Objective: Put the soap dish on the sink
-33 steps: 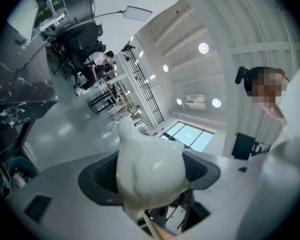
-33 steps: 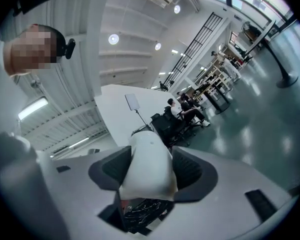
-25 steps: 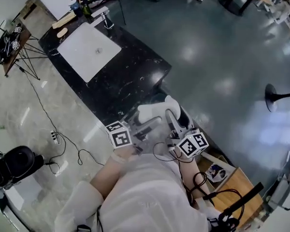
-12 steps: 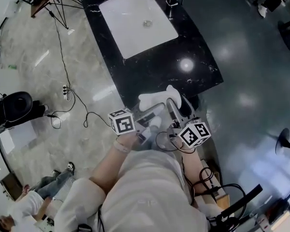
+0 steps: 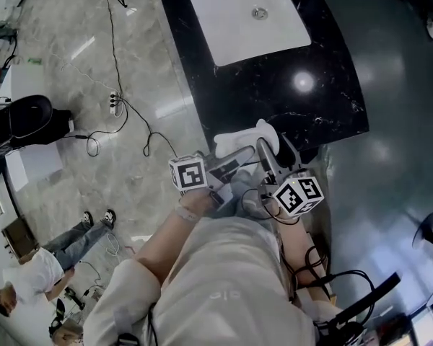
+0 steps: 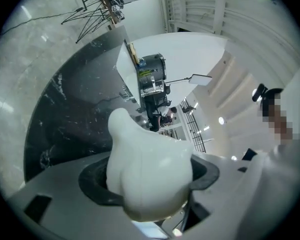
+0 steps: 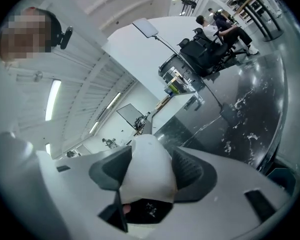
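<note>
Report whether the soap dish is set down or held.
Held: left hand-held gripper and right hand-held gripper both clamp the soap dish, away from the sink.

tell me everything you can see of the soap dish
The soap dish is white, smooth and glossy, ceramic or plastic by its look, rounded, with one narrower end. It is held in the air by the jaws of the left gripper and the right gripper, at the near end of the black counter.
</note>
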